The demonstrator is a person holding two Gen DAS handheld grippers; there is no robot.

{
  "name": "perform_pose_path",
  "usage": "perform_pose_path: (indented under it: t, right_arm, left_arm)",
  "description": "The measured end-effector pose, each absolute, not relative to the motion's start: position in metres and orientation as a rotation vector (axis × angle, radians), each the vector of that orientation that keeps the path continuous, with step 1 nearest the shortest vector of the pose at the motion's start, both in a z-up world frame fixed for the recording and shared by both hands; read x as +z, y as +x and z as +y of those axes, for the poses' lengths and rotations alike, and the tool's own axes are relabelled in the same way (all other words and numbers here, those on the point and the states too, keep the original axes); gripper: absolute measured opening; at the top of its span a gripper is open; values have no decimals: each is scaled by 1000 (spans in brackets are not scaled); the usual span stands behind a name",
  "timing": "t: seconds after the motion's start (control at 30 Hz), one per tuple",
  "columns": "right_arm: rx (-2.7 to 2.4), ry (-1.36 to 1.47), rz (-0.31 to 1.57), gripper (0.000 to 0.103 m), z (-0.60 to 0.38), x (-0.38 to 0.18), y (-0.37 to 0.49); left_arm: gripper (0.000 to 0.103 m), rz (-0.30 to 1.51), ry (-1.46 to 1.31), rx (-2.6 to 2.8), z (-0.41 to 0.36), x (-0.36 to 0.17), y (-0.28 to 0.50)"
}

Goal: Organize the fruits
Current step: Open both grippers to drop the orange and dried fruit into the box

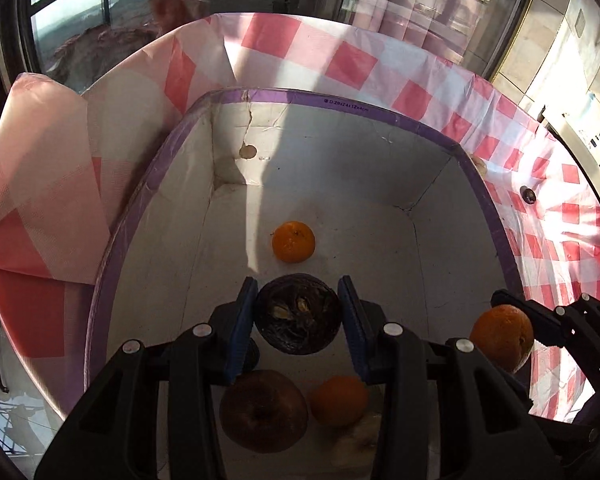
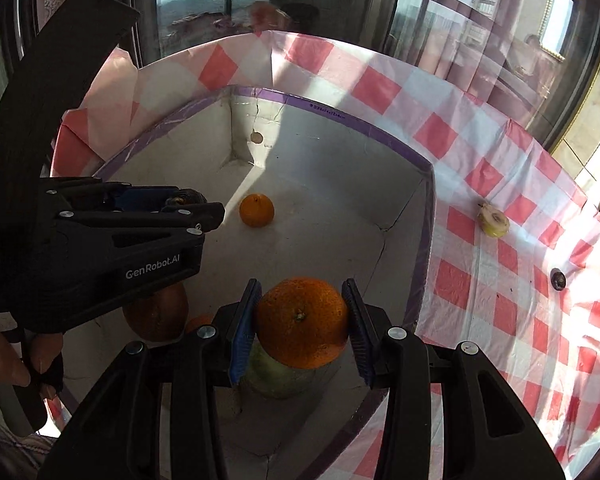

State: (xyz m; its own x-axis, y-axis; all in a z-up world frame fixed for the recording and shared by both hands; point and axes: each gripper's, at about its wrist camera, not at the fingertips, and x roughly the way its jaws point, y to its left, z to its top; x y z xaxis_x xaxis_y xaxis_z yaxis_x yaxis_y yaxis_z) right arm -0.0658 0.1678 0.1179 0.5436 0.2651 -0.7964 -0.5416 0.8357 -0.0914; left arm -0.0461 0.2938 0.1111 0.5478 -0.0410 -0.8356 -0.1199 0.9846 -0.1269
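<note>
2 grippers hovering over white box (image 1: 380, 148), left gripper (image 1: 299, 314) clamping dark fruit (image 1: 298, 314) between blue pads, right gripper (image 2: 302, 322) clamping large orange (image 2: 302, 322), small orange (image 1: 293, 241) lying beyond on box floor.

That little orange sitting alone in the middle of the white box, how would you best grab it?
Come from straight above and close the fingers across the widest middle of the small orange. It is round, sits stem-up on the floor of the box, and has open space all round, so any side pair works.
</note>
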Motion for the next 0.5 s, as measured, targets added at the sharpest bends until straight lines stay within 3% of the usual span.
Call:
perform_pose_path:
  t: [0.3,0.5]
  right_arm:
    - [472,-411,1007,42,180,83,-62]
    - [475,-427,998,43,182,79,-70]
  left_arm:
    - [42,1045,-175,105,299,99,-47]
    - [46,1059,-156,96,294,96,-46]
